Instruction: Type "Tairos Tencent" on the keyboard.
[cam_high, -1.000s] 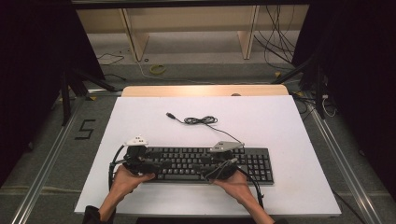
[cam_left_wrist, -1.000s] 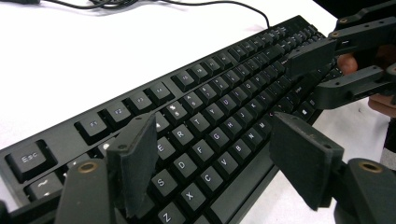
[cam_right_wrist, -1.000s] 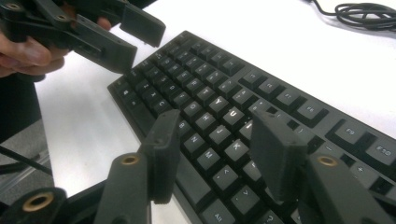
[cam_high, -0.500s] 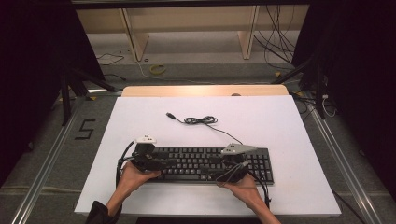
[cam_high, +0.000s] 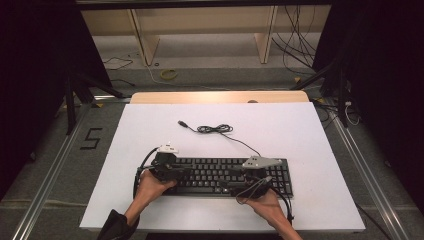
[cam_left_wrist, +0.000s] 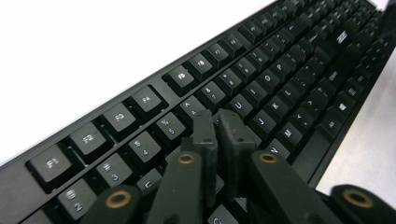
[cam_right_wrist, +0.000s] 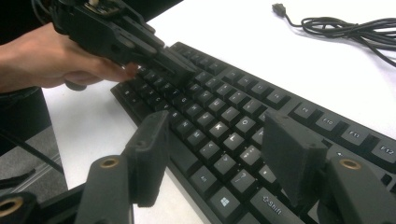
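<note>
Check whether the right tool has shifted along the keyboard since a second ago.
Yes. The right tool has moved rightward along the keyboard, toward its number-pad end; the keyboard itself lies where it lay on the white table.

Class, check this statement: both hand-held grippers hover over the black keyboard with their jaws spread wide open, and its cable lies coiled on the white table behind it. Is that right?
Not quite. The left hand-held gripper has its jaws closed together over the keyboard, as the left gripper view shows. The right hand-held gripper is open. The cable does lie coiled on the white table behind it.
</note>
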